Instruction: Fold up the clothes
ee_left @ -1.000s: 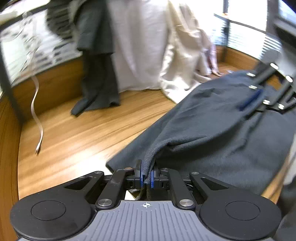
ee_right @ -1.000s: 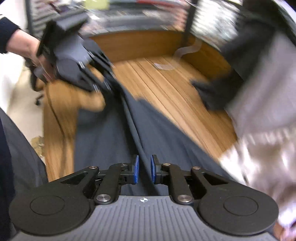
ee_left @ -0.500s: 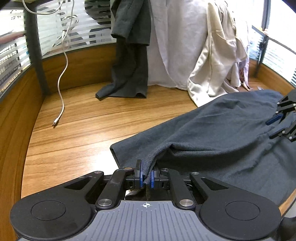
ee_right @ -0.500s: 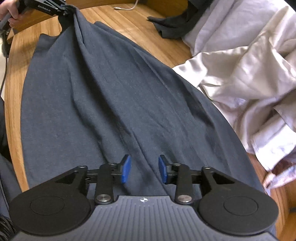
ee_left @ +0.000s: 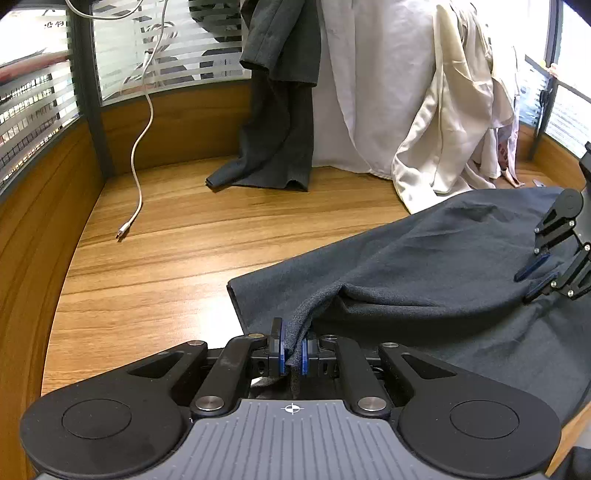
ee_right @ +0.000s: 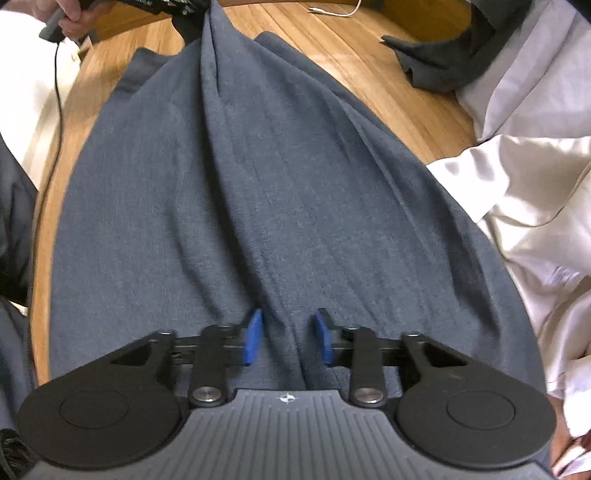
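On the wooden tabletop point(ee_left: 166, 266) lies your dark grey knit garment point(ee_right: 258, 184); your left gripper point(ee_left: 291, 354) pinches its edge, while your right gripper point(ee_right: 286, 338), jaws just closing, straddles a fold unclamped.

The left gripper point(ee_left: 292, 352) points down at a slant, its 2 blue pads pressed together on a pinched ridge of dark grey cloth point(ee_left: 424, 266). The person's left hand point(ee_right: 70, 16) wraps its handle at the top edge of the right wrist view. The right gripper point(ee_right: 287, 338) points steeply down onto the same cloth; its jaws have just been closing, and the pads stand apart with a raised fold of the fabric between them, not visibly pressed on it.
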Motion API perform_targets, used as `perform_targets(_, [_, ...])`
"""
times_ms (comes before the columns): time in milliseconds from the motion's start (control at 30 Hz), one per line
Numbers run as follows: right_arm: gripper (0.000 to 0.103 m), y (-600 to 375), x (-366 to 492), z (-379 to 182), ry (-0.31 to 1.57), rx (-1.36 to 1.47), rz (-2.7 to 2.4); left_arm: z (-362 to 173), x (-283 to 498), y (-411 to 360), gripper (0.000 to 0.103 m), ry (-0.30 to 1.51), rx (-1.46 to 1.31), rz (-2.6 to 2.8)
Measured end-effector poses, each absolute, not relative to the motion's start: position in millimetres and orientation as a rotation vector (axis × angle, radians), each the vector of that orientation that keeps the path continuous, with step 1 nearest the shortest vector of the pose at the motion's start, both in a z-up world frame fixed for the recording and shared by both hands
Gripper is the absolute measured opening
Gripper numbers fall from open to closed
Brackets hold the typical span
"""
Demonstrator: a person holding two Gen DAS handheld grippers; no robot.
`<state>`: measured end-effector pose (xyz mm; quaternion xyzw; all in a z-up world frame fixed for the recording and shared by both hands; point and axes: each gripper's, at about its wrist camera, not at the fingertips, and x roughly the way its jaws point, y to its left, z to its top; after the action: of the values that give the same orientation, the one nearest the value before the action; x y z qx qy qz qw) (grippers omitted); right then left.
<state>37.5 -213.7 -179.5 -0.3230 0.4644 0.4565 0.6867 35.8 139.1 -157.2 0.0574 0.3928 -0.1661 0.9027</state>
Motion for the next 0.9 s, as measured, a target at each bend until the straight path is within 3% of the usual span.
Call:
perform_targets(100, [0.016,-215,36,-178,1.037,-0.710,1.015,-158,37,141,0.010,0.812,0.125,-0.353])
perform_targets(133, [0.006,-216,38,-180,1.032,-0.704,0.997,-158,37,141,0.010,0.810,0.130,-0.357])
perform_targets(167, [0.003,-216,41,-182,1.027,-0.698,0.978,-157,37,140,0.010,0.807,0.137,-0.360])
perform_targets(367, [0.002,-225,18,-153,0.912,-0.702,0.884,-145,28,136,0.010,0.759,0.181,-0.377])
perform_targets(700, [0.002,-267,-33,-16,0.672,-0.731,0.721,-48,-12,104,0.010,0.518,0.180,-0.353])
perform_targets(900, [0.002,-273,-7,-19,0.631,-0.796,0.642,-54,35,80,0.010,0.499,0.225,-0.348])
